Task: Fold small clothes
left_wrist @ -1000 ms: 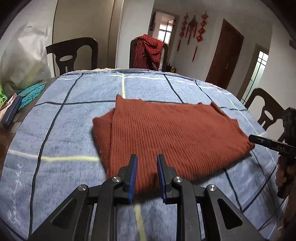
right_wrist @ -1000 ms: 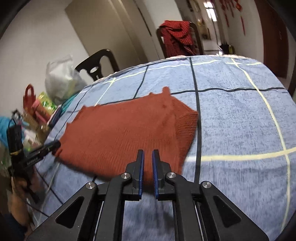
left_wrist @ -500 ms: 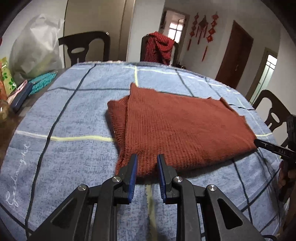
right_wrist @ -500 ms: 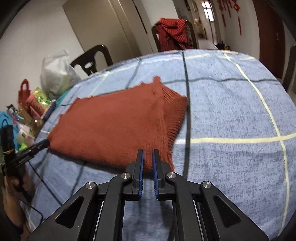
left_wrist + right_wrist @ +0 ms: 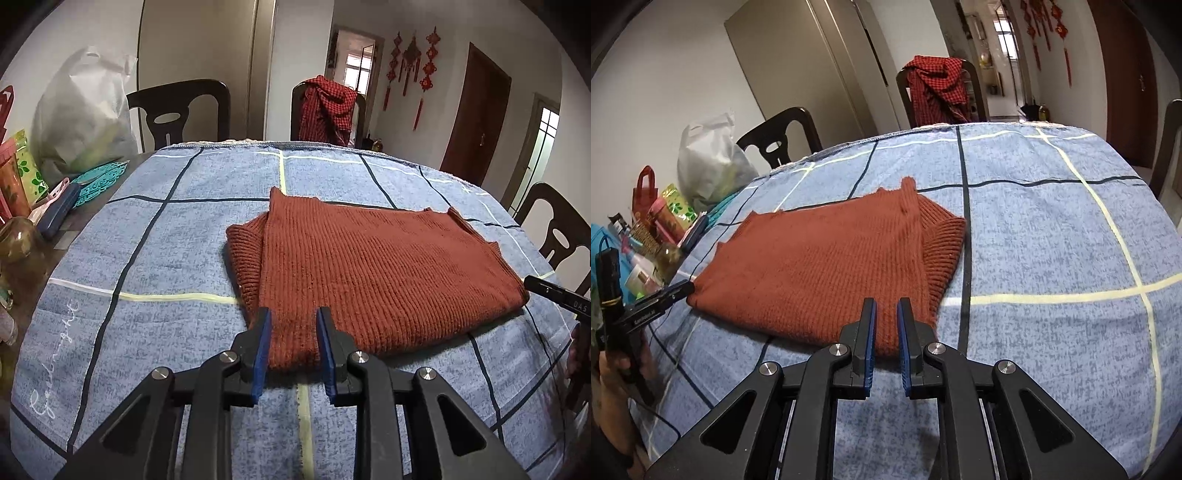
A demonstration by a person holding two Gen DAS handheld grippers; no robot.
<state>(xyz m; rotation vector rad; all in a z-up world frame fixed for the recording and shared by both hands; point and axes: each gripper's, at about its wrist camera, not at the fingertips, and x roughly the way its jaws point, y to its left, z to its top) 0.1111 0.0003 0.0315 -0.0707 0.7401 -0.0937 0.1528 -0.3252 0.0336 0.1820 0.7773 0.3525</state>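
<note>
Where sweater [image 5: 369, 269] lies folded, near edge sits between fingers [image 5: 263, 339].

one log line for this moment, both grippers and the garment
left gripper: open, at near edge | right gripper: open, at near edge | rust-red ribbed knit garment: folded flat on blue checked cloth

Home dining room — table [image 5: 207, 229], chairs [image 5: 177, 107]
</note>
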